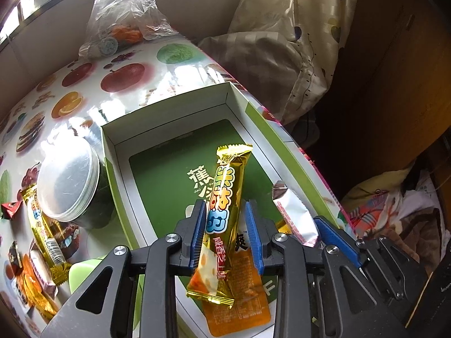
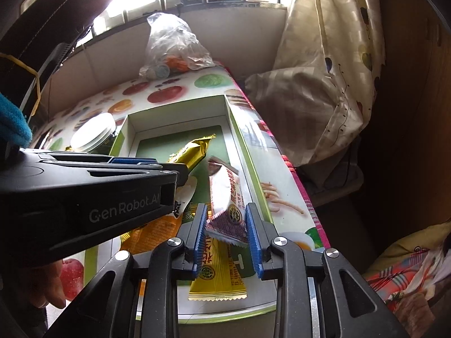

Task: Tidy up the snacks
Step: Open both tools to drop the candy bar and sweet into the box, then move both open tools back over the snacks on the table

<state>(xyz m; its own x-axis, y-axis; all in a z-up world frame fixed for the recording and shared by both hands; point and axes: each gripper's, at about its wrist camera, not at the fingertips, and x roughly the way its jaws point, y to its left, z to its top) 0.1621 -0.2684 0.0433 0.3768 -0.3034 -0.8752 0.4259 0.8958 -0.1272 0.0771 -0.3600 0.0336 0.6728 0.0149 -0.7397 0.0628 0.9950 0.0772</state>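
Left gripper hangs over the green box, jaws loosened, gold snack bar slanting between them, long axis toward the far wall. Right gripper likewise slack around the white-purple bar.

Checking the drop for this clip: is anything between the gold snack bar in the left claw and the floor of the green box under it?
Nothing visible stands in the way. The gold snack bar hangs between the left claw's pads over the green box, with an orange packet lying flat on the box floor under its lower end. The lidded jar stands outside the box.
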